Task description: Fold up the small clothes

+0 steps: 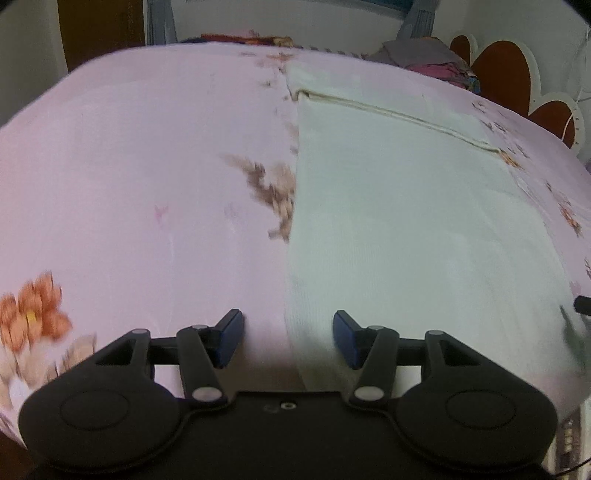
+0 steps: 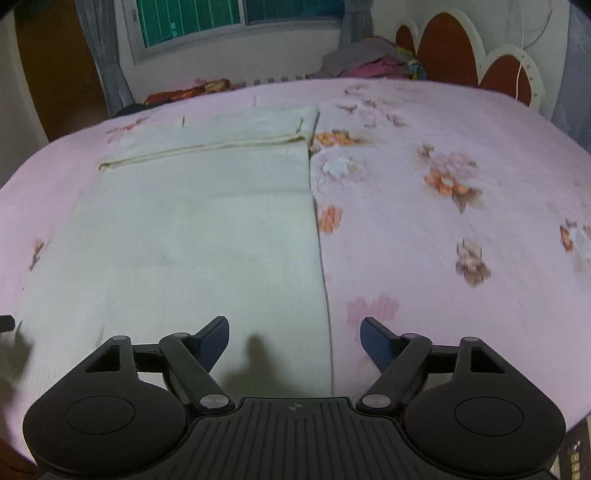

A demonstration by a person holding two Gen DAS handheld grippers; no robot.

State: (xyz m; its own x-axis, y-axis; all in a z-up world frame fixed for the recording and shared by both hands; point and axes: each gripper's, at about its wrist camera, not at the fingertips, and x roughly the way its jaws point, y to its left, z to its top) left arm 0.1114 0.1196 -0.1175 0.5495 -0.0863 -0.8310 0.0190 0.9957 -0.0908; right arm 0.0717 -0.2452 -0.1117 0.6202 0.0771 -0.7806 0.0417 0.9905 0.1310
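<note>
So the pale garment (image 2: pixel 192 236) lay flat on the pink bedsheet (image 2: pixel 461 258), long axis running near to far. Left gripper (image 1: pixel 288 338) straddled its left edge, right gripper (image 2: pixel 294 341) its right edge, both spread wide and holding nothing. Loads of bare sheet either side for folding, I'd guess.

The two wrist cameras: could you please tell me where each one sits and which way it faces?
Left wrist: sits behind the open left gripper, low over the bed, facing across the pink floral sheet along the pale garment's left edge.
Right wrist: sits behind the open right gripper, facing along the garment's right edge toward the window.
Shared: garment, sheet, brown headboard.
</note>
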